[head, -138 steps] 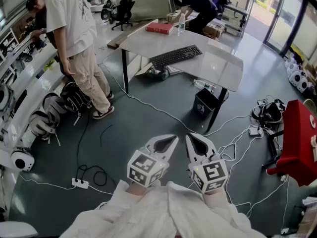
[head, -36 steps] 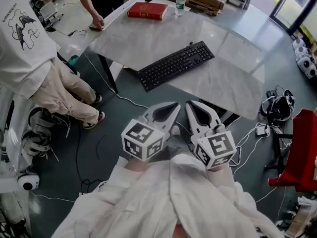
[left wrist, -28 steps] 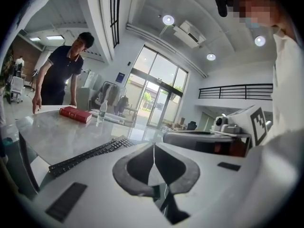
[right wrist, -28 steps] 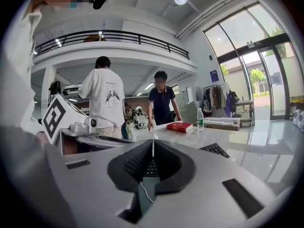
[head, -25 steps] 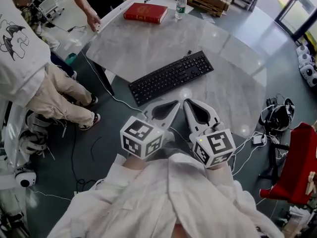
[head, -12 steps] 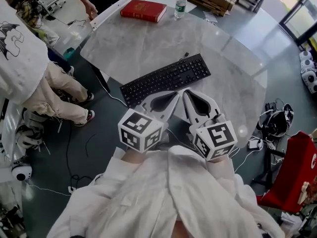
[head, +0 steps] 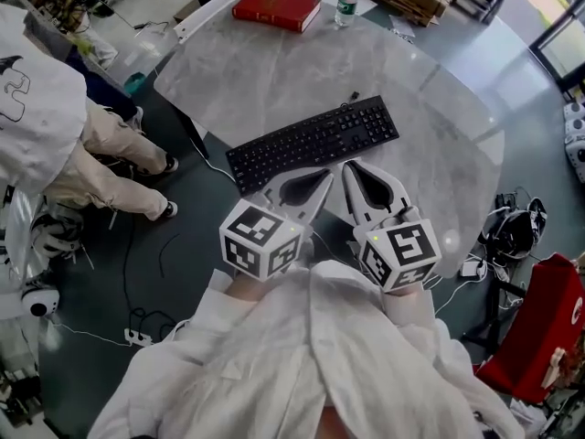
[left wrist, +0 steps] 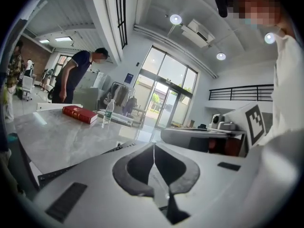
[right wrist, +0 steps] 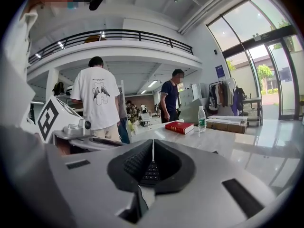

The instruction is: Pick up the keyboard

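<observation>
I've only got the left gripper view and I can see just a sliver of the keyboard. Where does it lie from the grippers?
Observer: The head view shows the keyboard lying slantwise on the table, right ahead of the left gripper, unheld.
Operator: And the right gripper?
Observer: The right gripper has its jaws together, empty, aimed at the keyboard.
Operator: Anyone close by?
Observer: A person in a white T-shirt stands by the table's left side.
</observation>
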`<move>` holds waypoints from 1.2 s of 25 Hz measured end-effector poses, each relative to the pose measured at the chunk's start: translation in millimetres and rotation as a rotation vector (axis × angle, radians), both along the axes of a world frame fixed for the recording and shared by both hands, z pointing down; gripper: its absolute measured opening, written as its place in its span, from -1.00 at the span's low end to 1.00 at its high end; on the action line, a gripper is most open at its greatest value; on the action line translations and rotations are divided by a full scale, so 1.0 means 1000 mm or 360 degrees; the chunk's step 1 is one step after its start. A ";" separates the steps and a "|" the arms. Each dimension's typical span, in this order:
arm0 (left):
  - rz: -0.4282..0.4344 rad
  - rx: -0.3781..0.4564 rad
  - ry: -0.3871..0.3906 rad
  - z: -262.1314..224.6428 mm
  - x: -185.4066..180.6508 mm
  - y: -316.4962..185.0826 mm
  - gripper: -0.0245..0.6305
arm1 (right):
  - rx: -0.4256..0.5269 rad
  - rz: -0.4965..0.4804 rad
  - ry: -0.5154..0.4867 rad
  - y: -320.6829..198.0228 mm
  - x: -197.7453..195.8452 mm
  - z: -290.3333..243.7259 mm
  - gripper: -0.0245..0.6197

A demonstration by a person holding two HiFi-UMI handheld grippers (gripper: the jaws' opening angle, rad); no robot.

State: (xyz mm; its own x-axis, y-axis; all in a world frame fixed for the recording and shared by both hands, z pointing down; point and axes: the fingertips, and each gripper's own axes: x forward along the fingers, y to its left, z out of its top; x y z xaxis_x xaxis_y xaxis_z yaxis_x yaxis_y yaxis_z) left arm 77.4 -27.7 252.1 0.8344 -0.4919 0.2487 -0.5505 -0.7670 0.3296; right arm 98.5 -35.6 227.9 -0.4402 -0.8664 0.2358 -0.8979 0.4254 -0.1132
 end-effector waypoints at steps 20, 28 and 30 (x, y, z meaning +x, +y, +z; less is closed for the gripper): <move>-0.0025 -0.0142 -0.0035 0.018 -0.033 -0.036 -0.87 | -0.0082 0.0060 -0.0035 -0.032 -0.013 0.011 -0.83; -0.0057 -0.0207 -0.0070 0.029 -0.044 -0.044 -0.87 | -0.0164 0.0041 -0.0028 -0.040 -0.021 0.024 -0.83; -0.0049 -0.0227 -0.0060 0.033 -0.043 -0.042 -0.87 | -0.0190 0.0023 -0.0033 -0.041 -0.025 0.029 -0.83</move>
